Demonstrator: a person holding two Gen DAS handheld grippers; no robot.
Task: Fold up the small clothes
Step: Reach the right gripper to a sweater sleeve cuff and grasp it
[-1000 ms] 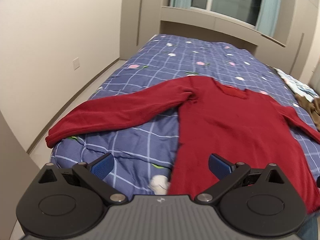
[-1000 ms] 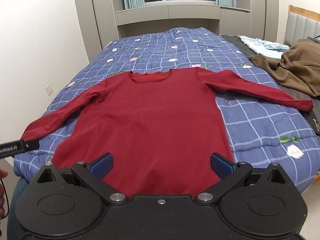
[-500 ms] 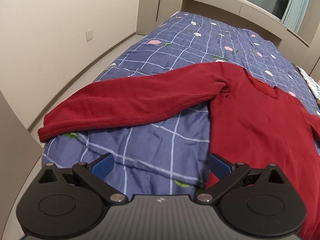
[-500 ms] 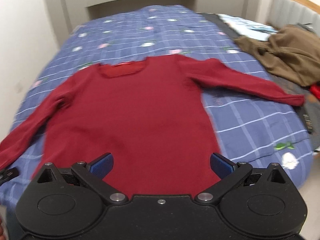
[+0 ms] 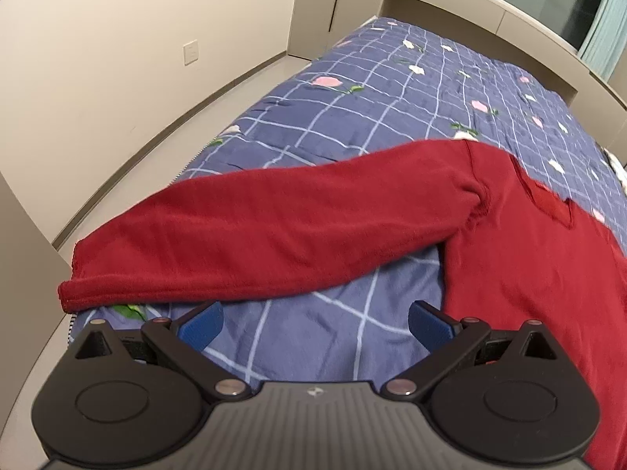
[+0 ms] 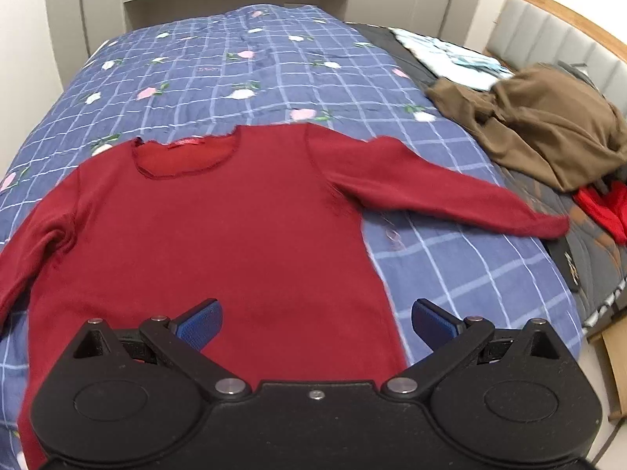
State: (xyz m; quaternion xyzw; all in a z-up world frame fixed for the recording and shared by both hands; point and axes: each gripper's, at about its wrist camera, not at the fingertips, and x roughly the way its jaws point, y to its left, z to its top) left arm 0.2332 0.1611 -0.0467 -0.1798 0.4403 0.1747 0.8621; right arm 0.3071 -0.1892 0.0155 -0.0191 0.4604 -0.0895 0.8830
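Note:
A dark red long-sleeved sweater [image 6: 219, 227] lies flat on the blue checked quilt [image 6: 243, 66], neck away from me and both sleeves spread out. In the left wrist view its left sleeve [image 5: 258, 243] runs across the frame, cuff at the bed's left edge. My left gripper [image 5: 315, 321] hovers open just short of that sleeve, over bare quilt. My right gripper [image 6: 315, 321] is open above the sweater's lower right body, near the hem. Neither holds anything.
A brown garment [image 6: 548, 125] is heaped on the right side of the bed, with a red item [image 6: 603, 207] beside it and light blue cloth [image 6: 450, 58] behind. A wall [image 5: 98, 58] and strip of floor run along the bed's left side.
Both grippers have moved forward and lower over the bed. The left one swung left toward the sleeve; the right one drew closer over the sweater body. Jaws stayed open.

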